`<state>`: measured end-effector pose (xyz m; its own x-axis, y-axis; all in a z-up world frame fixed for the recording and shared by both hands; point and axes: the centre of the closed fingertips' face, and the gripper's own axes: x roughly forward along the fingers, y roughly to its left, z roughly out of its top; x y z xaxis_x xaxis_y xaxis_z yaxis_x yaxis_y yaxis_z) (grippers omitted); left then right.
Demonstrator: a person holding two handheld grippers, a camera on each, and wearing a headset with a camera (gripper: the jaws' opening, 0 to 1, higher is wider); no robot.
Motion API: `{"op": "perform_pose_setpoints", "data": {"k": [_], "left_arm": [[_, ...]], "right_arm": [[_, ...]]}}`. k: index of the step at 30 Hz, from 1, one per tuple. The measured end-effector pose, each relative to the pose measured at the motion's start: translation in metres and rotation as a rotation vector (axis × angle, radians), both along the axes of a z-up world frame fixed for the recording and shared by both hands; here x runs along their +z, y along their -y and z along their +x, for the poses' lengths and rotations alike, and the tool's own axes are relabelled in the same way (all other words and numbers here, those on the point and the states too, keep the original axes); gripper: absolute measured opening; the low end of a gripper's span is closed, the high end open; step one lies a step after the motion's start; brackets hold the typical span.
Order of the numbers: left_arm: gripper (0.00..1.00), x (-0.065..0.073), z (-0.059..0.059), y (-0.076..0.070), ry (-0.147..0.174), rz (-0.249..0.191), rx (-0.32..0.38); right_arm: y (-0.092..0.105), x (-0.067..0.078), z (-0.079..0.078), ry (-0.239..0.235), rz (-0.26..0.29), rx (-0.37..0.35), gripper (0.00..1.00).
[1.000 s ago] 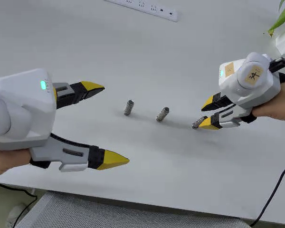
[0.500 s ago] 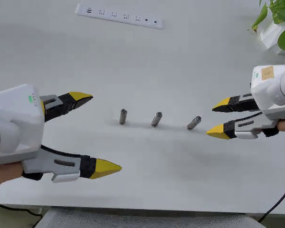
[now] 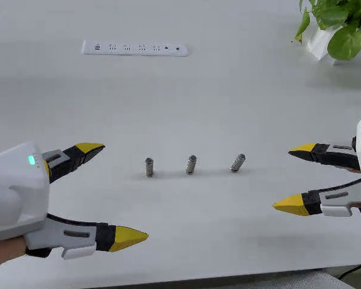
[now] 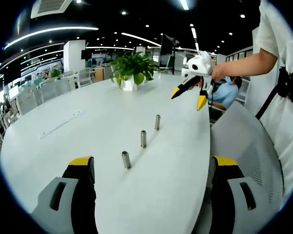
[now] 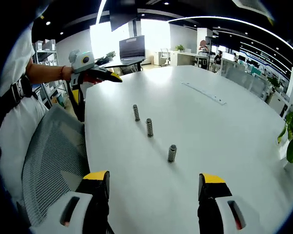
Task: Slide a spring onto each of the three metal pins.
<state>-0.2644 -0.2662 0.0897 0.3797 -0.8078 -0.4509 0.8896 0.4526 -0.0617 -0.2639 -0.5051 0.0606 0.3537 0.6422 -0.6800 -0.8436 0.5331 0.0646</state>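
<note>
Three short metal pins stand in a row on the white table, each with a spring around it: the left one, the middle one and the right one, which leans a little. The same row appears as spring-covered pins in the left gripper view and as spring-covered pins in the right gripper view. My left gripper is open at the near left, apart from the row. My right gripper is open at the right, with nothing between its fingers.
A white power strip lies at the far side of the table. A potted green plant stands at the far right corner. A mesh chair sits by the table's edge. The table's near edge runs just below the grippers.
My right gripper has let go of the rightmost spring and drawn back to the right, opening wider. The left gripper has dropped toward the near edge. The head camera has tilted up.
</note>
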Motion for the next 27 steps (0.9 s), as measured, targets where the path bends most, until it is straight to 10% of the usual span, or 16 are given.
{"op": "perform_pose_setpoints", "data": {"k": [10,27], "left_arm": [[0.99,-0.012,-0.003,-0.004,-0.014,0.044,0.009],[0.99,-0.014,-0.007,-0.008,-0.009,0.062,0.034]], "right_arm": [[0.005,0.0,-0.014,0.03,0.095,-0.046,0.93],[0.013,0.0,-0.023,0.037,0.118,-0.086,0.94]]}}
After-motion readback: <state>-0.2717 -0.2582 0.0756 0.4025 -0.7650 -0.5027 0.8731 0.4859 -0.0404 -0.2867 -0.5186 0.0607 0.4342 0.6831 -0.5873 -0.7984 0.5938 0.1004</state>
